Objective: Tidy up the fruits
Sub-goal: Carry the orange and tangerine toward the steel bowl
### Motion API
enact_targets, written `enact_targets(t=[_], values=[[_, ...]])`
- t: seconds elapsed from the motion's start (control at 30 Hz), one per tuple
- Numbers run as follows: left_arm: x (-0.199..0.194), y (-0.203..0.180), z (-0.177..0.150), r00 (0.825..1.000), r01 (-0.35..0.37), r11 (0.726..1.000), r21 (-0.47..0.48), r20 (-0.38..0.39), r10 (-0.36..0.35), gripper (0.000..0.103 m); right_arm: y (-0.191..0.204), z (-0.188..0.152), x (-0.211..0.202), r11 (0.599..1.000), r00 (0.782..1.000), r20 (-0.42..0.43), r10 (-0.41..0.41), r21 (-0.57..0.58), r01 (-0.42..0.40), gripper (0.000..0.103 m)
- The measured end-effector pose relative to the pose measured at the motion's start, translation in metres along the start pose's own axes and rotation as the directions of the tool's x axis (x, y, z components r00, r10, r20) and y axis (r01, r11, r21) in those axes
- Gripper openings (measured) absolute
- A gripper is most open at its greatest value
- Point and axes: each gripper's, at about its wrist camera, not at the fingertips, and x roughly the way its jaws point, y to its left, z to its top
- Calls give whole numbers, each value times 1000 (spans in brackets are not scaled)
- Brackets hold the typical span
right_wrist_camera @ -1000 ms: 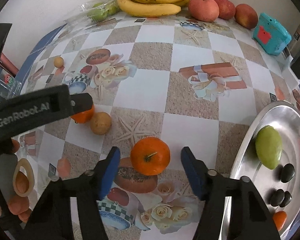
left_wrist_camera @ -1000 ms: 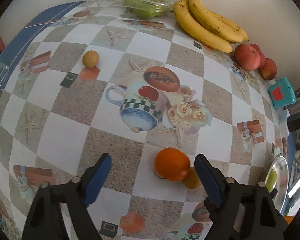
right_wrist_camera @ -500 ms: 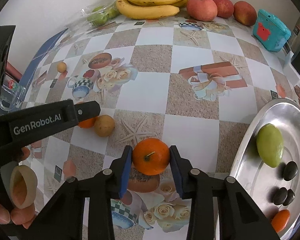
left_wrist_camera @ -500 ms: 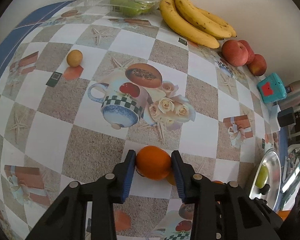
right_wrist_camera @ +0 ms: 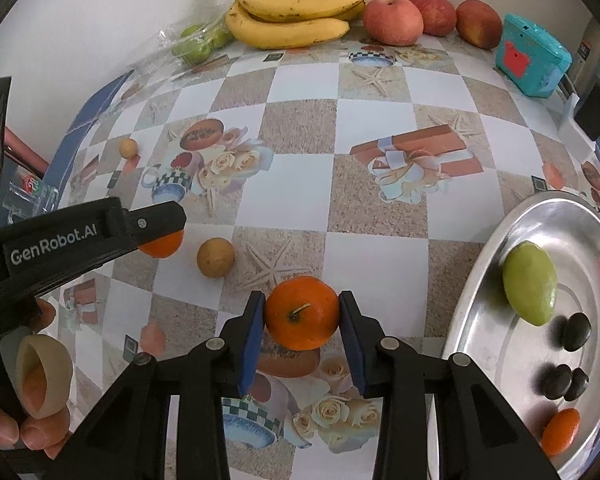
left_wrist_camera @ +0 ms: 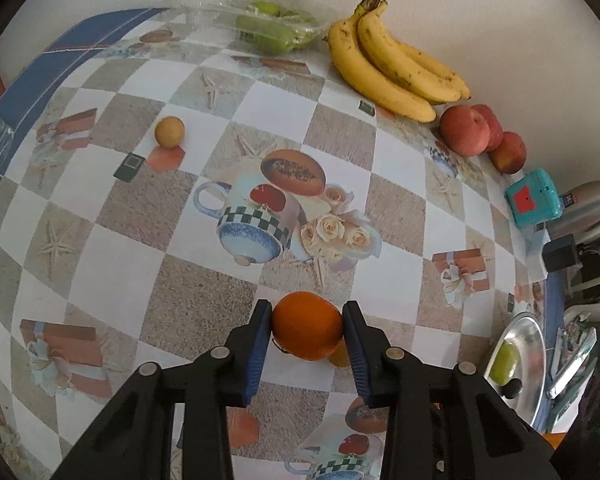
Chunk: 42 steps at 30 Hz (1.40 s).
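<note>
Open tablecloth (right_wrist_camera: 300, 208) stretches ahead of both jaws. The left gripper (left_wrist_camera: 306, 330) clamps one orange (left_wrist_camera: 307, 325); the right gripper (right_wrist_camera: 302, 316) clamps another orange (right_wrist_camera: 302, 312), tray (right_wrist_camera: 480, 264) beside.

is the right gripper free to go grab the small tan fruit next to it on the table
Probably not yet: the right gripper is shut on an orange. The small tan fruit lies bare on the table, nothing covering it, so it must unload first.
</note>
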Motion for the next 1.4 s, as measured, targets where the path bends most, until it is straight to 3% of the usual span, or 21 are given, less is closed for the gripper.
enact_targets(t=[0.7,1.13,1.4], values=[[-27,-24,-8,998,19,999,35,56,-21,39,-25,2,-41,996,998,57,-3,88,-2,38],[-30,-69,-25,998,53,988,145,36,-59,39,-87,-4,-63,969,995,76,-65,242,45,38],[-24,-114,-51,997,80,963,257,-11,-80,39,-139,-12,-78,925,987,89,-136,367,94,38]])
